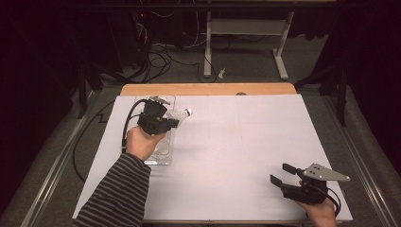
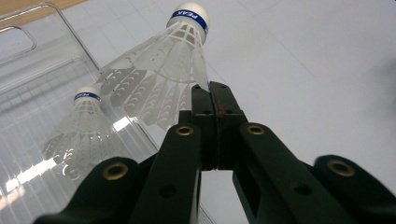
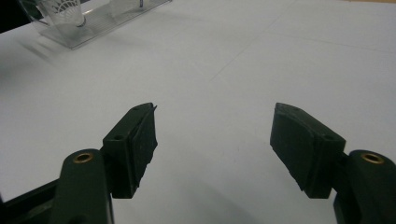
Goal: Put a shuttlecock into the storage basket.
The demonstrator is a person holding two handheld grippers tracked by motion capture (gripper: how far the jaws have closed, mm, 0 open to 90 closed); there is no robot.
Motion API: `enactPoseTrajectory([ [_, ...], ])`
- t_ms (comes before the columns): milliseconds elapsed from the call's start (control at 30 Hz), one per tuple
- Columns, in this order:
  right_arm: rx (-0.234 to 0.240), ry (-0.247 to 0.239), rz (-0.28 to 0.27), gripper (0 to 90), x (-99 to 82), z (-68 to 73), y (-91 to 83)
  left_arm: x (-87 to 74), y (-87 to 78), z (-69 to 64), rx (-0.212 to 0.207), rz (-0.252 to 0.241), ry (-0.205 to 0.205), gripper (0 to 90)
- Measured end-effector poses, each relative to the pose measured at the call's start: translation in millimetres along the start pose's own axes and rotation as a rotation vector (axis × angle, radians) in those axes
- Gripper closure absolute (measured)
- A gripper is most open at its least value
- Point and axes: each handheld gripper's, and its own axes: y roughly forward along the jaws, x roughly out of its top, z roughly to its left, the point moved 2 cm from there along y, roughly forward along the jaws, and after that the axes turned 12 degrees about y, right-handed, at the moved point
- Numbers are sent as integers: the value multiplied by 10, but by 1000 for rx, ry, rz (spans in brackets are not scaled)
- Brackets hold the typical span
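Note:
A white shuttlecock [image 2: 163, 60] with a blue band around its cork [image 1: 188, 112] hangs over the right edge of a clear plastic tray [image 2: 28, 84]. My left gripper [image 2: 215, 88] is shut on the rim of its skirt, cork pointing away. In the high view the left gripper [image 1: 174, 121] is at the table's far left, above the tray [image 1: 163, 158]. A second shuttlecock [image 2: 81, 126] lies inside the tray. My right gripper [image 3: 215, 116] is open with nothing between its pads, low over the white table near the front right corner [image 1: 283, 174].
White paper [image 1: 236, 142] covers the table, with a wooden strip [image 1: 208, 89] along the far edge. The tray [image 3: 93, 28] with a shuttlecock [image 3: 65, 9] lies far off in the right gripper view. Cables and a desk frame [image 1: 246, 28] stand on the floor beyond.

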Motion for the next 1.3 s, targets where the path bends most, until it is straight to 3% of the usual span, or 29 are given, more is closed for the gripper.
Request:
enactPoseTrajectory([
  [1300,-4,5,0,319,1,-4,1,-165,-163,320,81,16,-80,900],
])
